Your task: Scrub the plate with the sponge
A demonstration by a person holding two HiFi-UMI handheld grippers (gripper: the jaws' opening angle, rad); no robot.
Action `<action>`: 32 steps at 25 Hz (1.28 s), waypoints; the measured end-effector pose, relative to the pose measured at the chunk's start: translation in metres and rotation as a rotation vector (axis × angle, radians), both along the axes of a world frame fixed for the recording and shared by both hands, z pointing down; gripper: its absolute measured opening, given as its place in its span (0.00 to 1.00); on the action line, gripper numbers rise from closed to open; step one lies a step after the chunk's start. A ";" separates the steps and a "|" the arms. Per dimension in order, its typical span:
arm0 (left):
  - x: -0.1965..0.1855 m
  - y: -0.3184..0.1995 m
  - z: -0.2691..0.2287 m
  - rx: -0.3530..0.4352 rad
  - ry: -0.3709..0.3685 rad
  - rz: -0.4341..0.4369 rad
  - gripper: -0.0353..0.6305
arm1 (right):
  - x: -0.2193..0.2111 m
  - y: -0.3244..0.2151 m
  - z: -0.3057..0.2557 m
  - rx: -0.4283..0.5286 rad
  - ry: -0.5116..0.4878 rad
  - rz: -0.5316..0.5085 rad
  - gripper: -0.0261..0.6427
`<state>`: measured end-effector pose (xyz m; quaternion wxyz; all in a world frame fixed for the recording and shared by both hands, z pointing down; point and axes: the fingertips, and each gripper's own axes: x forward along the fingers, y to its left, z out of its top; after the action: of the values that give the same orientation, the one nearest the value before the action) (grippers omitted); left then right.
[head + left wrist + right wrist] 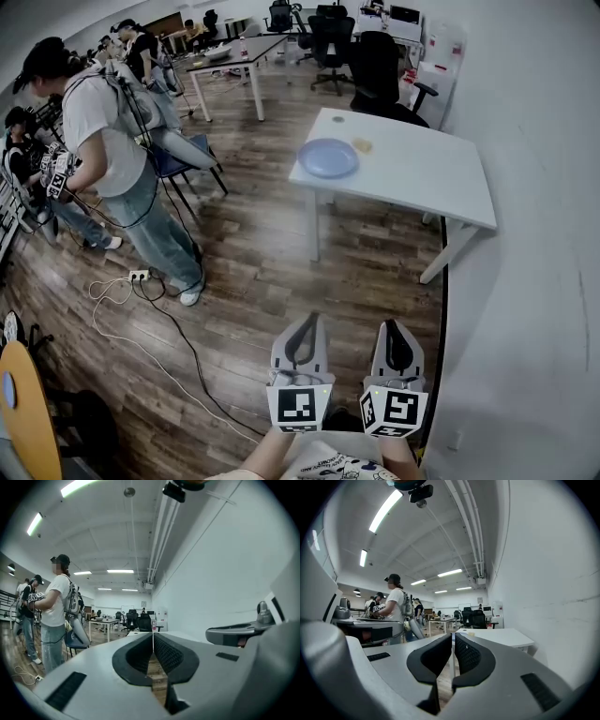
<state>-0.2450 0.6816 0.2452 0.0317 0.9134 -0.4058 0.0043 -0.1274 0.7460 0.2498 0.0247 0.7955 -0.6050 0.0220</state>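
Two grippers recorded at 6 o'clock of the head view: left gripper [307, 324] and right gripper [395, 328], each with jaws pressed together and nothing between them. Confirmed closed and empty in the left gripper view [153, 637] and the right gripper view [453, 639].

Located plate [328, 157] toward 12 o'clock on white table [412, 173], well apart from both grippers across wooden floor [253, 253]. Noted as blue, round, shallow, lying flat near the table's 9 o'clock edge. Spotted sponge [362, 145], small and yellowish, just beside the plate at its 1 o'clock; probably the sponge, though too small here to confirm.

Judged plate stiff, smooth and light, so apt to slide on the bare top under scrubbing. Best pinched at the rim on the near side, around the plate's 6 to 7 o'clock, by the left gripper.

Judged sponge soft, light and compressible. Best taken across its narrow sides at mid-body, with a moderate squeeze, leaving the lower face free for rubbing.

Scrubbing not yet begun; approach to the table needed first. Also noted: person [112, 141] standing at 10 o'clock
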 end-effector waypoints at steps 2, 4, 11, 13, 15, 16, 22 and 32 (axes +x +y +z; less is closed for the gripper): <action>-0.004 -0.004 0.003 -0.002 0.000 0.000 0.07 | -0.003 -0.003 0.003 -0.004 -0.003 0.002 0.08; -0.008 -0.009 0.005 -0.004 0.000 0.001 0.07 | -0.005 -0.007 0.004 -0.004 -0.004 0.008 0.08; -0.030 -0.028 0.008 -0.008 -0.005 0.006 0.07 | -0.017 -0.018 0.008 -0.021 -0.007 0.036 0.08; -0.036 -0.031 0.011 -0.010 -0.005 0.005 0.07 | -0.020 -0.018 0.010 -0.026 -0.004 0.041 0.08; -0.040 -0.033 0.015 -0.018 -0.006 0.001 0.07 | -0.022 -0.019 0.012 -0.033 -0.002 0.046 0.08; -0.041 -0.035 0.017 -0.024 -0.007 0.000 0.07 | -0.022 -0.020 0.013 -0.036 -0.004 0.046 0.08; -0.039 -0.046 0.022 -0.049 -0.026 0.001 0.07 | -0.020 -0.033 0.015 -0.055 -0.011 0.043 0.08; -0.016 -0.110 0.029 -0.062 -0.045 -0.064 0.07 | 0.008 -0.108 0.024 -0.064 -0.038 -0.014 0.08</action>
<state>-0.2613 0.5714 0.2745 0.0510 0.8982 -0.4351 0.0363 -0.1190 0.6379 0.2742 0.0391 0.7895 -0.6099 0.0563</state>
